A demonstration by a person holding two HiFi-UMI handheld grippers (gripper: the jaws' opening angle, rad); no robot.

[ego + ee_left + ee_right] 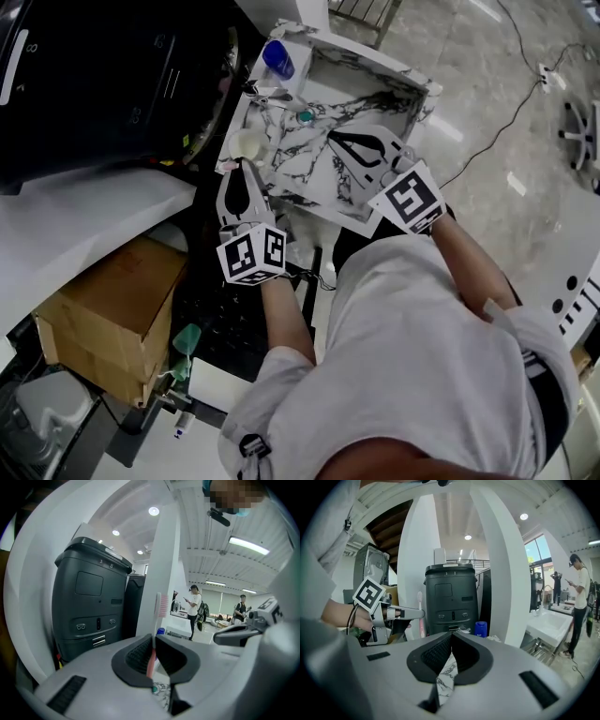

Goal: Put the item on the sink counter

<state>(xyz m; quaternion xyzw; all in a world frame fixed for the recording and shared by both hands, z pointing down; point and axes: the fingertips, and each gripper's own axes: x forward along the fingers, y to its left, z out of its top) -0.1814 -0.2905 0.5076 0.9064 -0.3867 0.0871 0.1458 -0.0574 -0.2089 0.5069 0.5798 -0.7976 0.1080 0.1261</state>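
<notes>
A pink toothbrush [156, 620] stands upright between the pads of my left gripper [153, 643], bristle head up, and the gripper is shut on its handle. From the right gripper view the same toothbrush [420, 612] hangs at the tip of the left gripper [415, 614]. In the head view my left gripper [240, 190] hovers over the near left edge of the marble-patterned sink counter [309, 131]. My right gripper [361, 150] is over the counter's right part, above the basin, shut with nothing in it; marble shows below its jaws [451, 641].
A blue-capped container [278, 58], a small teal item [306, 116] and a cream round object [248, 143] lie on the counter's left side. A large black machine [103, 84] stands left of the sink, a cardboard box [117, 314] lower left. People stand far off.
</notes>
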